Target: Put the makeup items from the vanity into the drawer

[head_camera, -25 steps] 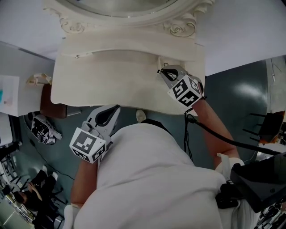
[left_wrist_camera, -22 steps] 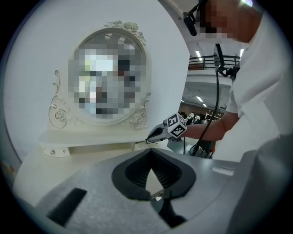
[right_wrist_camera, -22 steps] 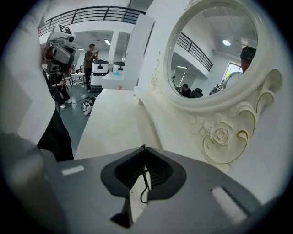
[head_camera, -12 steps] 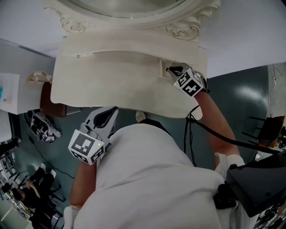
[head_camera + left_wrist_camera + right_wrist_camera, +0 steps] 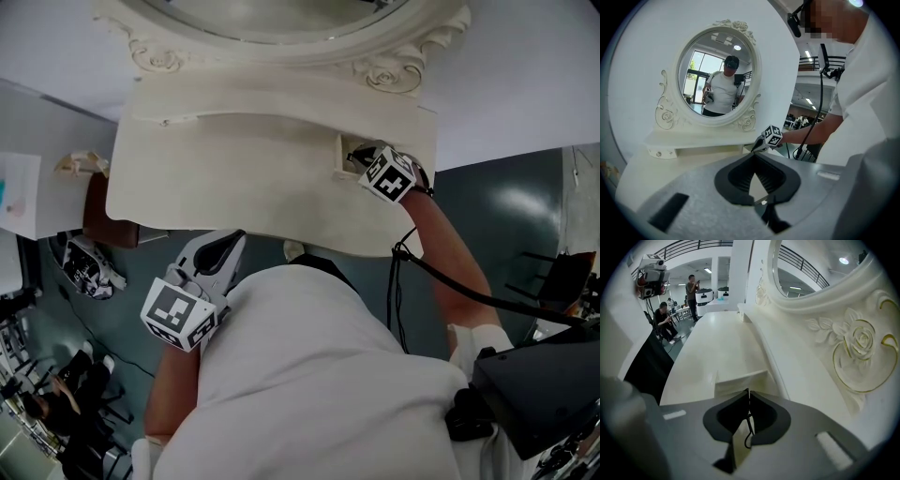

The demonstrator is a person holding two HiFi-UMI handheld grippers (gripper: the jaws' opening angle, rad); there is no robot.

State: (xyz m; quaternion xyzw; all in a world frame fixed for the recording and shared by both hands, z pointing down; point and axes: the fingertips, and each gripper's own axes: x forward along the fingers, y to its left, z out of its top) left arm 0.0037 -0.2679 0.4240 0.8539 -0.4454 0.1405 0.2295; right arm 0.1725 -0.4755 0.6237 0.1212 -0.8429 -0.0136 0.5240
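Head view shows the right gripper [image 5: 355, 153] at 1 o'clock, closed on a thin loop [image 5: 751, 427] at the drawer [image 5: 342, 162]; the left gripper [image 5: 233, 236] is closed, empty.

Your counter [image 5: 234, 178] shows smooth cream paint with a soft satin sheen. The mirror frame [image 5: 855, 345] above it is carved in relief, its roses edged with thin gilt lines. The left gripper [image 5: 754, 155] and right gripper [image 5: 748, 391] are matt grey plastic, black inside. Your shirt [image 5: 319, 375] is plain white cloth.
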